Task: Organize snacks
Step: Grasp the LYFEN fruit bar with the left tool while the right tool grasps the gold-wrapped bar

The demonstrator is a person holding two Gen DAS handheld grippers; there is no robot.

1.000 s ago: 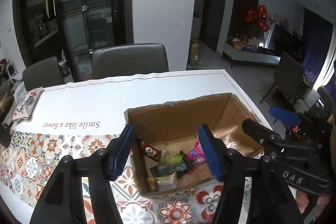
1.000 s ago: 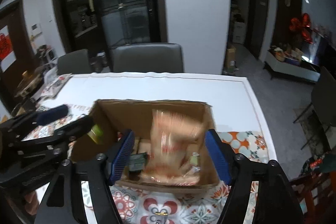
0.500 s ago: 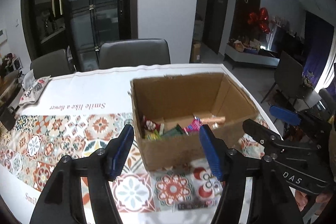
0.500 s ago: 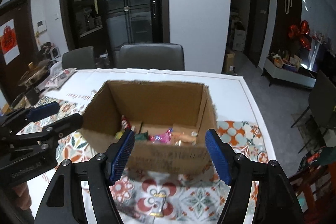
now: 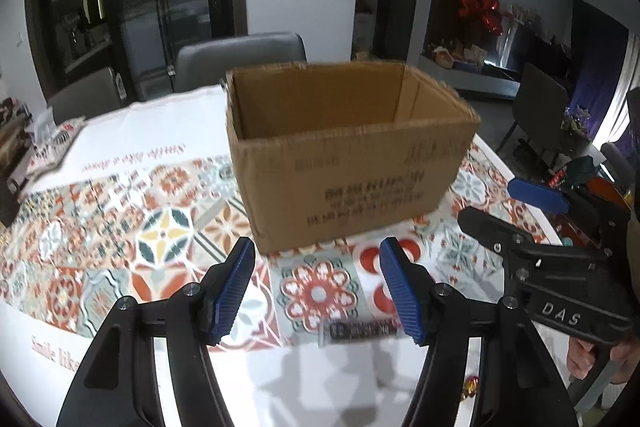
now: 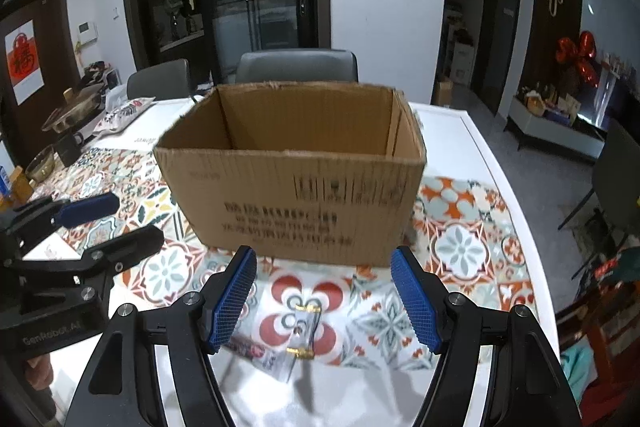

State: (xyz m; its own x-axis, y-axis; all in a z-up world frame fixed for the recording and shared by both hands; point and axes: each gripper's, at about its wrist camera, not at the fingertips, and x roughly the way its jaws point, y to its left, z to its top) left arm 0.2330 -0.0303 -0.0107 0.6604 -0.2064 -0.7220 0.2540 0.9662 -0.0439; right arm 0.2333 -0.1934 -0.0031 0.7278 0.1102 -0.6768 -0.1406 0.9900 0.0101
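Left gripper point(image 5: 316, 287): jaws apart, nothing between them, held above the table point(image 5: 120, 131) just short of the cardboard box point(image 5: 352, 163). Right gripper point(image 6: 324, 297): jaws apart and empty, hovering over a gold-trimmed snack packet point(image 6: 305, 331) lying on the patterned cloth point(image 6: 460, 247).

A dark snack wrapper point(image 5: 360, 331) lies on the cloth below the left gripper, apart from the box's near wall. A second wrapper point(image 6: 250, 349) lies just left of the gold-trimmed packet.

The box stands upright and open-topped in the middle of the table; its contents are hidden from this angle.

Bare cloth surrounds the box on all visible sides. The table's right edge point(image 6: 500, 187) is well clear of the box. Grey chairs point(image 6: 296, 67) stand at the far edge.
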